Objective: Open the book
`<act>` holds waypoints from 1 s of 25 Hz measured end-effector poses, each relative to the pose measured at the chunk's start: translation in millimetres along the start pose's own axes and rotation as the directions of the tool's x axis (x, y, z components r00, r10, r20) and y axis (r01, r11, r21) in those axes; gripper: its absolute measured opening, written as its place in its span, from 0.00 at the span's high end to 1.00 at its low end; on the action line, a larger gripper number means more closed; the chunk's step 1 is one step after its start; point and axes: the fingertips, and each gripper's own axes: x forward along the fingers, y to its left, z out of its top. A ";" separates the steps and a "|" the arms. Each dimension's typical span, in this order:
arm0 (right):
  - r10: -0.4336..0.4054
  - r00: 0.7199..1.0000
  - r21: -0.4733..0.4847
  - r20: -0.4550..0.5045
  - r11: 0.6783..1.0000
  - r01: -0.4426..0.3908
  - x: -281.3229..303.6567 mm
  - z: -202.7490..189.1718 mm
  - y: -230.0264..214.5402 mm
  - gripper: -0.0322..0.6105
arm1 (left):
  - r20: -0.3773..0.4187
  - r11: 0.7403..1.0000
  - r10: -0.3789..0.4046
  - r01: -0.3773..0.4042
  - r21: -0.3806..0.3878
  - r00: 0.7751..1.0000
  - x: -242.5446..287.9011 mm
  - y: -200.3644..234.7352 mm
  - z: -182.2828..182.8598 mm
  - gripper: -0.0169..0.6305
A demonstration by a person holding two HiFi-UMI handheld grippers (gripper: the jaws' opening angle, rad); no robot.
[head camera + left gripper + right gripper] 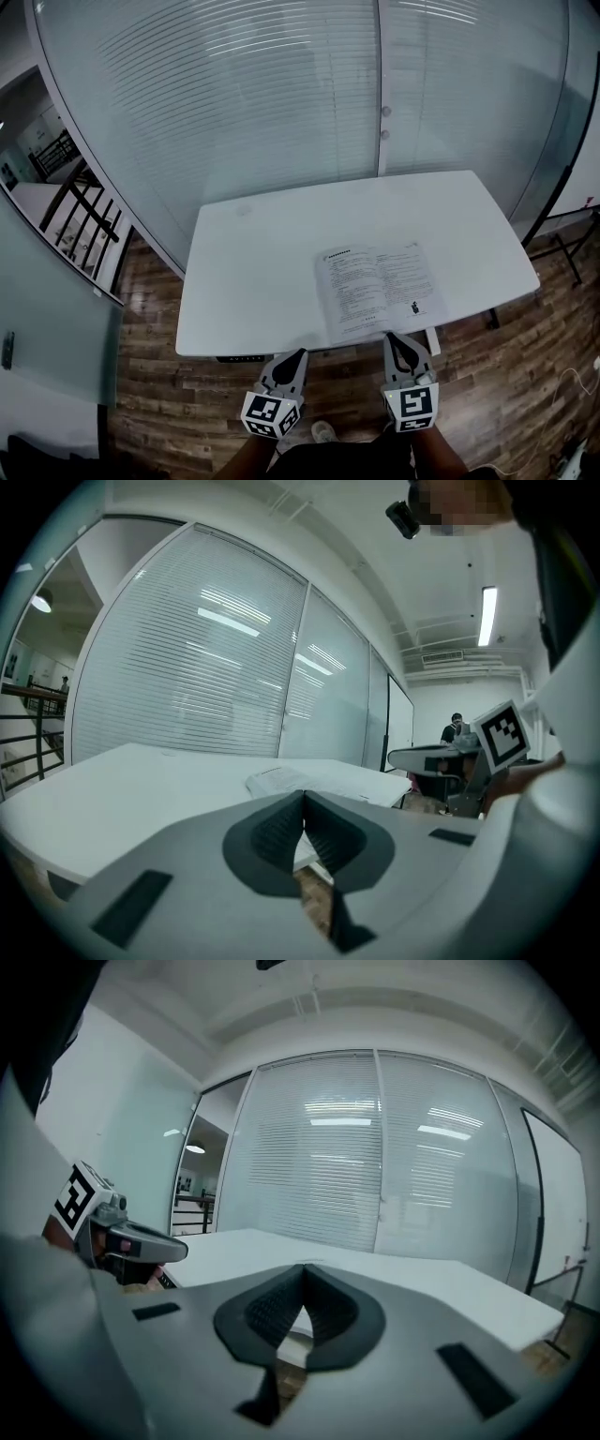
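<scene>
Both sets of jaws were together and both empty. The left hand-held gripper (pixel 297 357) had its tips meeting with nothing between them, and the right hand-held gripper (pixel 395 338) was pressed closed the same way, its tip just beside the near edge of the book (pixel 375 289). We saw grey moulded plastic shells with dark ribbed pads (pixel 271 832) and a black-and-white marker cube at the back of each. The book lay open and flat, pages up, thin white printed sheets, on the smooth white worktop (pixel 251 281) with rounded corners, right of centre by the front edge. Its spread ran lengthwise along that edge and its spine ran from far side to near, slightly askew. Behind stood a frosted glass wall (pixel 281 103) with fine horizontal slats, and below lay a wood-plank floor (pixel 159 375).
</scene>
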 end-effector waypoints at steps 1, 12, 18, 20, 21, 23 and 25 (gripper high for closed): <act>0.000 1.000 0.004 0.004 1.000 0.000 -1.8 1.6 -2.2 0.95 | -0.004 1.000 -0.001 0.001 0.004 1.000 1.5 -1.3 -1.0 0.95; -0.018 1.000 0.037 0.012 0.999 0.017 -6.2 1.3 -17.6 0.95 | -0.007 0.999 -0.017 0.017 0.048 1.000 15.3 -17.5 -1.6 0.95; -0.003 1.000 0.033 -0.010 0.999 0.003 -11.6 -7.7 -18.8 0.95 | -0.021 0.999 -0.020 0.021 0.029 1.000 18.5 -23.4 -8.3 0.95; -0.002 1.000 0.036 -0.012 0.999 0.003 -13.2 -8.5 -22.0 0.95 | -0.024 0.999 -0.027 0.028 0.026 0.999 22.7 -28.5 -11.4 0.95; -0.006 1.000 0.034 -0.014 0.999 0.006 -15.1 -7.9 -24.2 0.95 | -0.026 0.999 -0.035 0.035 0.022 0.999 25.1 -32.0 -12.9 0.95; -0.021 1.000 0.023 -0.012 1.000 0.021 -18.2 -4.3 -27.8 0.95 | -0.028 0.999 -0.047 0.048 0.016 0.998 26.9 -37.0 -12.5 0.95; -0.026 1.000 0.009 -0.006 1.000 0.026 -17.5 -0.7 -27.7 0.95 | -0.021 0.999 -0.047 0.048 0.018 0.999 25.6 -36.7 -8.2 0.95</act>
